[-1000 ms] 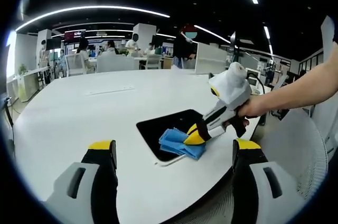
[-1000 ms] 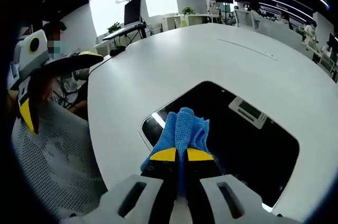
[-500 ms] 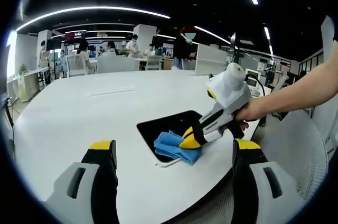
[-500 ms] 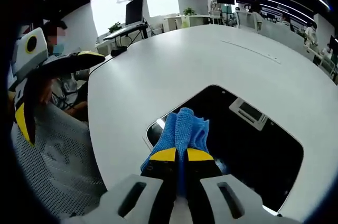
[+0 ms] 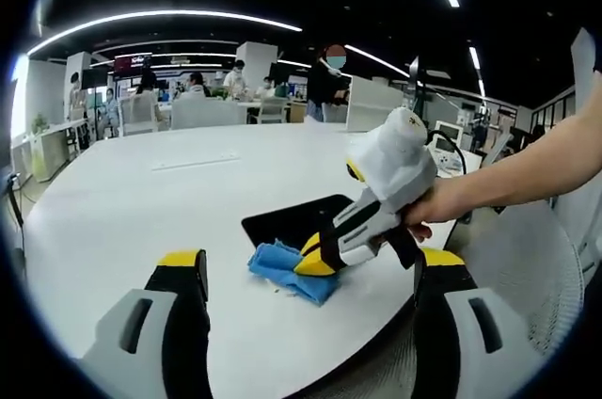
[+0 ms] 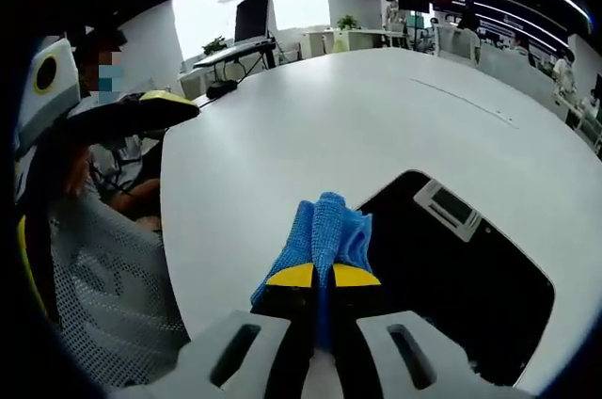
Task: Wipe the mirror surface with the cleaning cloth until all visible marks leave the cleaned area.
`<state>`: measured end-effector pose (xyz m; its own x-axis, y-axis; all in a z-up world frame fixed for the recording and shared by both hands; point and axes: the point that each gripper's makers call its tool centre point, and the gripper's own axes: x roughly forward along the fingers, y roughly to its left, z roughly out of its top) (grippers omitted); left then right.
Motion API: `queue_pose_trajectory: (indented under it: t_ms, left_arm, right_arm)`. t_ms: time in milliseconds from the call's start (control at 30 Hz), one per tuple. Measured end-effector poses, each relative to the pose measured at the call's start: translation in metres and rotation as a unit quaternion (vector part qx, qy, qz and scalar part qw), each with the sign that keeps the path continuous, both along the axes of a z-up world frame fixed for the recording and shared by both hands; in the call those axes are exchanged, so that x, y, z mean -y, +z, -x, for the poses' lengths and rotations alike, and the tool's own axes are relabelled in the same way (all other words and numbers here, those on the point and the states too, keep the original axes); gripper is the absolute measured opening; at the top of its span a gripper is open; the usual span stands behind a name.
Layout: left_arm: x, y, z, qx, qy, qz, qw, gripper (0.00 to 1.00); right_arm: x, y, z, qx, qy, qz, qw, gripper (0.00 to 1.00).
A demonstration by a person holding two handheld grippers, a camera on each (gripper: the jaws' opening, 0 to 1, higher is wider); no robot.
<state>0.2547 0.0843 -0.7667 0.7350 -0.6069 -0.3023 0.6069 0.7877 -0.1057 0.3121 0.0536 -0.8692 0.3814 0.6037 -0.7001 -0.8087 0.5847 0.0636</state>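
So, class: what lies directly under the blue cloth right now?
Mostly white table; the cleaning cloth, clamped by the right gripper, meets the mirror's edge. Whatever is beneath stays covered.

The right gripper (image 5: 315,263) hides part of the mirror (image 5: 287,223); marks too small to tell.

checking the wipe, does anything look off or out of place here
Yes: the blue cloth, pinched in the right claw, sits mostly on the white table beside the mirror, not on the glass it should wipe.
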Motion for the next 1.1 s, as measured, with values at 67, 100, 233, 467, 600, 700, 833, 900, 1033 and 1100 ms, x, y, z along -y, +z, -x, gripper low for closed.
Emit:
queue_pose_trajectory:
  t_ms: [67, 100, 233, 467, 600, 700, 833, 900, 1033, 1100]
  left_arm:
    - [-0.001, 0.0, 0.0, 0.0, 0.002, -0.001, 1.0, 0.9]
    - [-0.001, 0.0, 0.0, 0.001, 0.003, 0.0, 1.0, 0.9]
    - [-0.001, 0.0, 0.0, 0.0, 0.002, 0.002, 1.0, 0.9]
    - [0.002, -0.004, 0.002, -0.007, -0.008, -0.009, 0.9999, 0.9]
    - [-0.001, -0.003, 0.0, -0.004, 0.003, -0.006, 1.0, 0.9]
    - [0.0, -0.003, 0.001, -0.005, 0.0, -0.006, 1.0, 0.91]
    - [0.0, -0.004, 0.001, -0.007, -0.001, -0.008, 0.9999, 0.9]
    - [0.001, -0.005, 0.002, -0.008, -0.003, -0.01, 0.9999, 0.9]
    - [0.002, -0.005, 0.002, -0.008, -0.007, -0.012, 0.9999, 0.9]
    - [0.001, -0.005, 0.002, -0.008, -0.006, -0.011, 0.9999, 0.9]
  right_arm:
    - [0.001, 0.0, 0.0, -0.001, -0.004, -0.001, 1.0, 0.0]
    - [0.001, 0.0, -0.001, -0.001, -0.005, -0.001, 1.0, 0.0]
    - [0.001, -0.001, -0.001, 0.008, -0.006, 0.008, 0.9999, 0.0]
    - [0.002, 0.0, 0.001, 0.03, -0.02, 0.005, 0.9993, 0.0]
    - [0.001, 0.0, 0.001, 0.047, -0.023, 0.017, 0.9985, 0.0]
    - [0.001, 0.001, 0.001, 0.071, -0.01, 0.04, 0.9966, 0.0]
    - [0.001, 0.0, -0.003, 0.084, -0.01, 0.054, 0.995, 0.0]
    - [0.001, 0.001, -0.008, 0.081, -0.022, 0.054, 0.995, 0.0]
    - [0.001, 0.0, -0.012, 0.077, -0.029, 0.058, 0.9949, 0.0]
    - [0.002, 0.0, -0.013, 0.073, -0.033, 0.058, 0.9951, 0.0]
